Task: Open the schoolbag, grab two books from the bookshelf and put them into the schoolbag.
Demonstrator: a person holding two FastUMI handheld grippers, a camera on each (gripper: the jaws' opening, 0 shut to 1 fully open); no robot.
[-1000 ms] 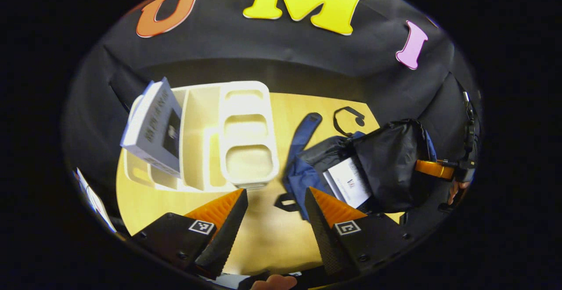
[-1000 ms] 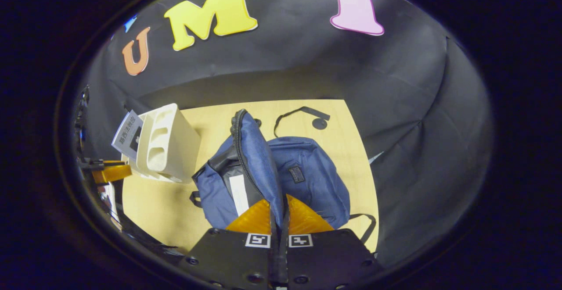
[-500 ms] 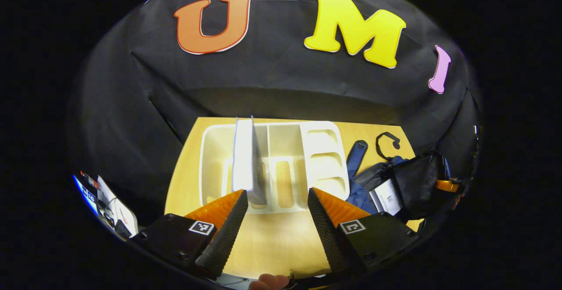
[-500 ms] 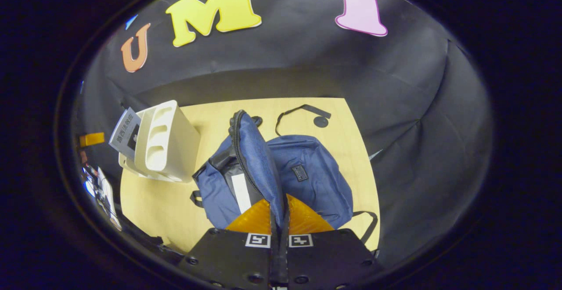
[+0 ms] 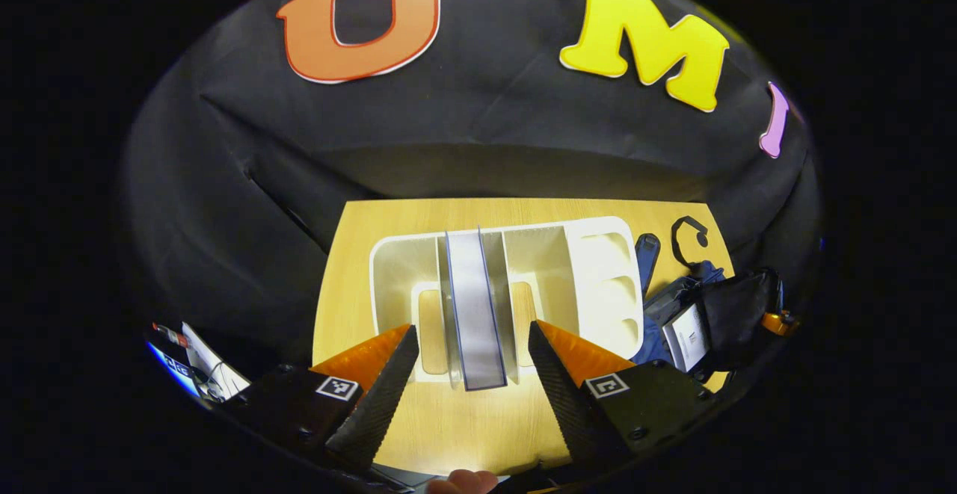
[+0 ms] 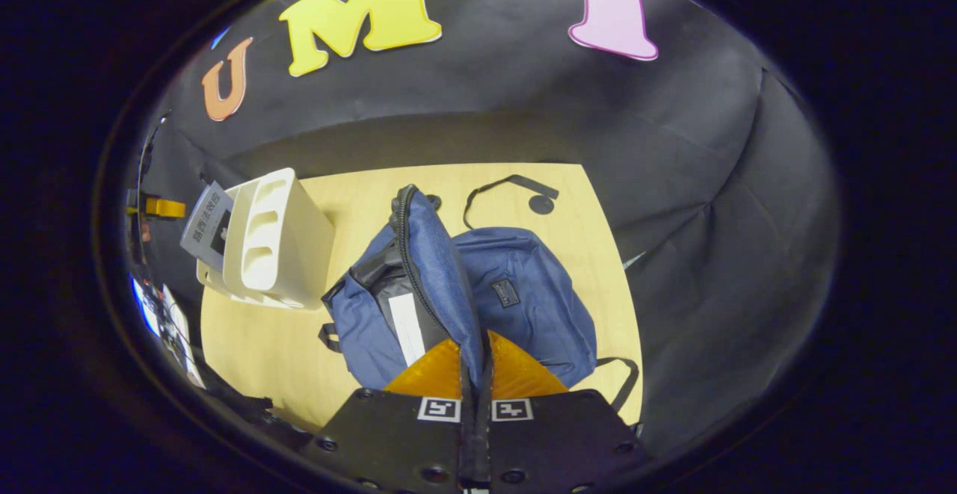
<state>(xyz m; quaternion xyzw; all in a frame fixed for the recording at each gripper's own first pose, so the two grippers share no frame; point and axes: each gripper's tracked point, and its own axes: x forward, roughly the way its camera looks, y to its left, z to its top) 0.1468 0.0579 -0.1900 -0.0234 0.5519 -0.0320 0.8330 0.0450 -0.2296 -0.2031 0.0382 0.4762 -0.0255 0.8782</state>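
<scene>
Left gripper view: left gripper [image 5: 467,363] spread apart before the book [image 5: 473,307] standing in the bookshelf [image 5: 605,285]; schoolbag [image 5: 718,315] cut off at right. Right gripper view: bookshelf side-on, right gripper [image 6: 475,363] clamped on the schoolbag's raised flap [image 6: 437,270], second book [image 6: 407,326] partly hidden inside.

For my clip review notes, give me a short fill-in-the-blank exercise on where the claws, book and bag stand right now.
1. The right claw is shut on the schoolbag's ____.
2. The left claw is ____, lined up with the book.
3. That book stands in the white ____.
4. Inside the open schoolbag one ____ already lies.

Missing words: flap; open; bookshelf; book
</scene>
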